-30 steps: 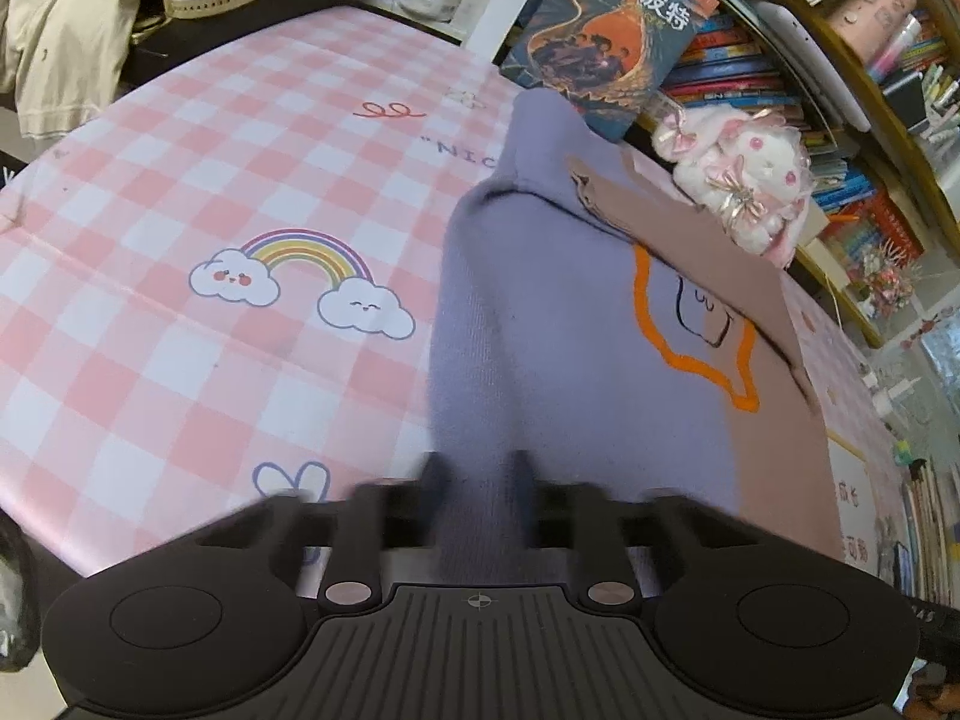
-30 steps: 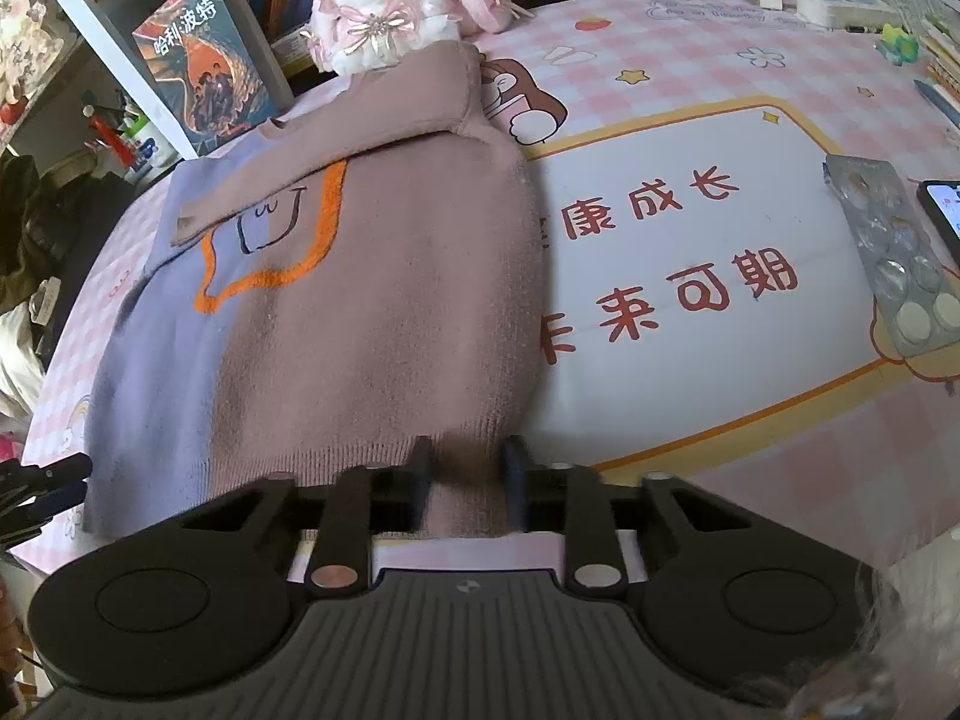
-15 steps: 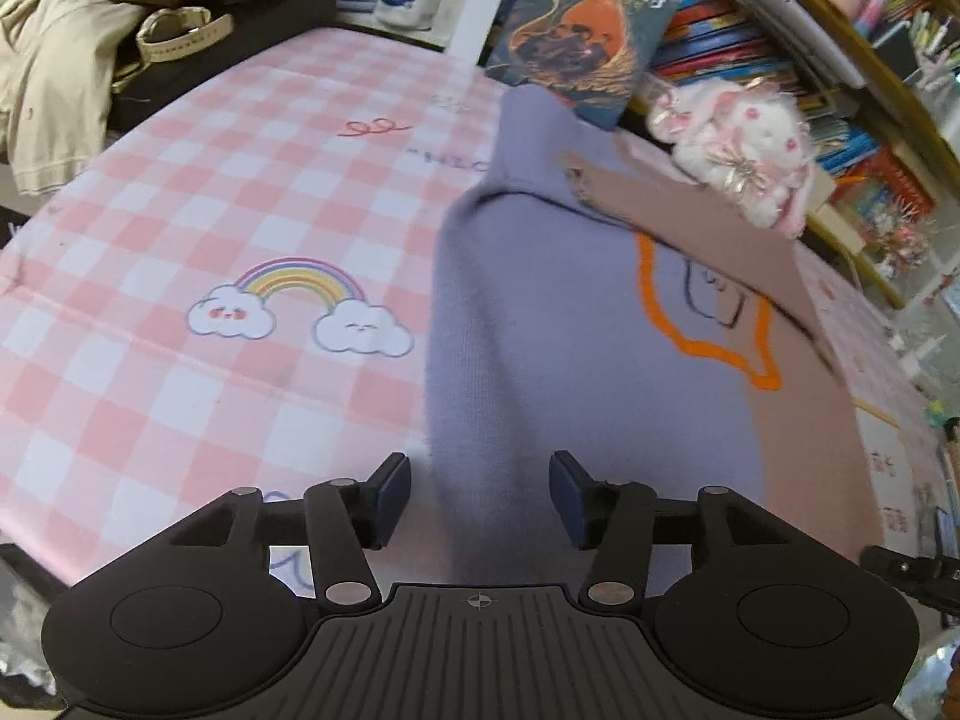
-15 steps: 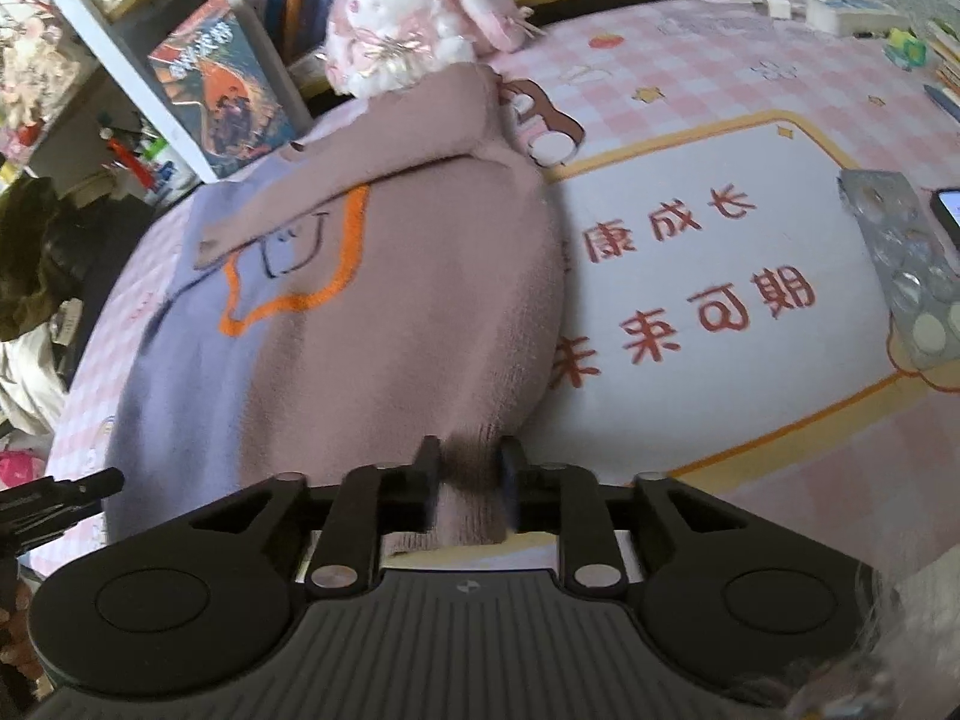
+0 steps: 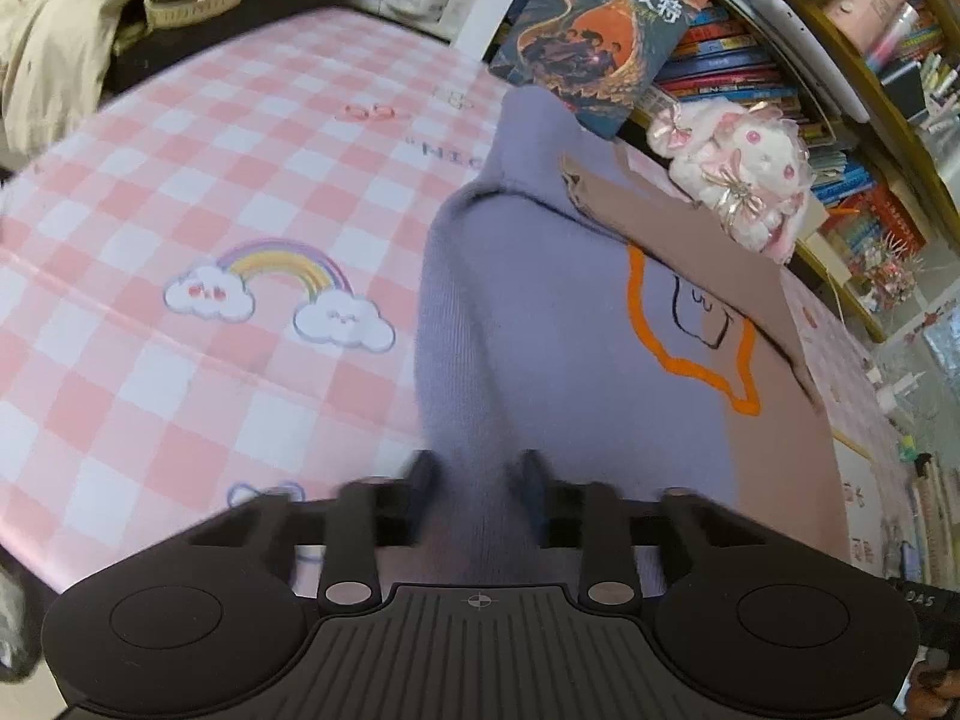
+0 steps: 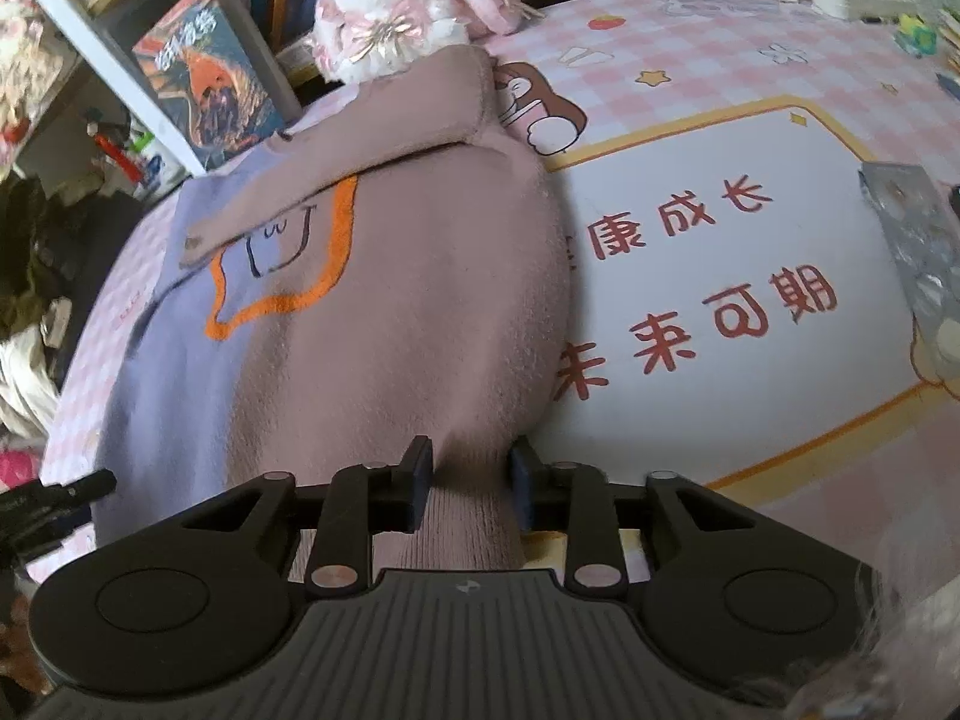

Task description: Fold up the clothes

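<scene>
A lilac and dusty-pink knitted sweater with an orange-outlined motif (image 5: 558,324) is seen laid flat on a pink-and-white checked surface (image 5: 180,192), its long axis running from the near hem away to the far neckline, where both sleeves have already been crossed over the chest. The near hem is being gripped at its two corners: the lilac left corner is caught between the pads of the left tongs (image 5: 477,480), whose jaws are closing on the fabric, and the pink right corner is pinched in the right tongs (image 6: 469,480), whose jaws are likewise closing with the ribbed edge between them. Each corner is held by the hand on its own side, so neither arm is nearer to the garment than the other. The rest of the sweater lies straight ahead of both tongs, towards a white-and-pink plush rabbit (image 6: 390,6) and an upright illustrated book (image 5: 594,30) at the far edge, just beyond the neckline. It is judged that the hem would next be lifted and carried far-wards along that axis to halve the body, with both corners kept level so the fold stays square.
</scene>
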Demonstrator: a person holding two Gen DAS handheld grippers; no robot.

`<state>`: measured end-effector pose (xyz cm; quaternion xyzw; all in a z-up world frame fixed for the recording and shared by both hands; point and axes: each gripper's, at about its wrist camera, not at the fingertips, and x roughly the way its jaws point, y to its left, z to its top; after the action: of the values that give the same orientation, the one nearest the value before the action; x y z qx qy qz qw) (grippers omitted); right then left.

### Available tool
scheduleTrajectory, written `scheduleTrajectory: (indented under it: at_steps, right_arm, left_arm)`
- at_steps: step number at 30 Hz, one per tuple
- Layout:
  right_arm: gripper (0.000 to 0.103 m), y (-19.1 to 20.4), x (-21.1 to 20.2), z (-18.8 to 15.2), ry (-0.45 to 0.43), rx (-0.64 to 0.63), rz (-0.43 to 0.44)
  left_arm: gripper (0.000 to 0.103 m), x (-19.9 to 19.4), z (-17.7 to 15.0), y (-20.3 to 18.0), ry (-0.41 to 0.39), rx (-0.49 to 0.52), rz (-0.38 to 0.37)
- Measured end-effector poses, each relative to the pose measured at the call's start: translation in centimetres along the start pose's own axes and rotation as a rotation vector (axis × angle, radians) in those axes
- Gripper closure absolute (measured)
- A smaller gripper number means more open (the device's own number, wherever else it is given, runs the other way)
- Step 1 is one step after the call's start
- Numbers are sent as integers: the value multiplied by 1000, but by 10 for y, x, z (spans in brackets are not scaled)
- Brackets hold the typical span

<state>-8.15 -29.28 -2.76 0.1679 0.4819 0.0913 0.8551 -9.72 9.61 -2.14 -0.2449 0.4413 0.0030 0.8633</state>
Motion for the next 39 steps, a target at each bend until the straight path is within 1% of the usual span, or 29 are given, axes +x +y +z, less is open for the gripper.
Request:
scheduleTrajectory:
  at_steps: [1, 3, 6, 12, 19, 26, 32, 34, 37, 39]
  right_arm:
    - [92, -1, 0, 0, 1, 1, 3]
    - [93, -2, -2, -1, 0, 5, 9]
    - [94, -8, -9, -1, -17, 24, 24]
    - [94, -19, -31, -3, -49, 36, 51]
    - [94, -36, -49, -22, -23, 48, 72]
    - [94, -52, -64, -42, 10, 44, 92]
    - [94, -63, -67, -61, 47, 48, 96]
    - [94, -68, -69, -65, 52, 64, 105]
    - [94, -70, -77, -64, 41, 82, 135]
    - [94, -69, -85, -57, 19, 95, 168]
  left_arm:
    - [93, 1, 1, -2, 9, 24, 4]
    - [95, 2, 2, -6, 27, 70, 11]
    - [96, -3, 3, -8, 34, 79, 5]
    - [96, -20, -7, -13, 19, 45, -36]
    - [96, -40, -33, -11, 11, -22, -60]
    - [96, -53, -61, -13, 20, -63, -48]
    - [96, -56, -78, -13, 51, -89, -31]
    - [96, -60, -77, -14, 41, -107, -48]
    - [96, -71, -70, -16, 1, -153, -112]
    - [96, -76, -62, -18, -26, -188, -157]
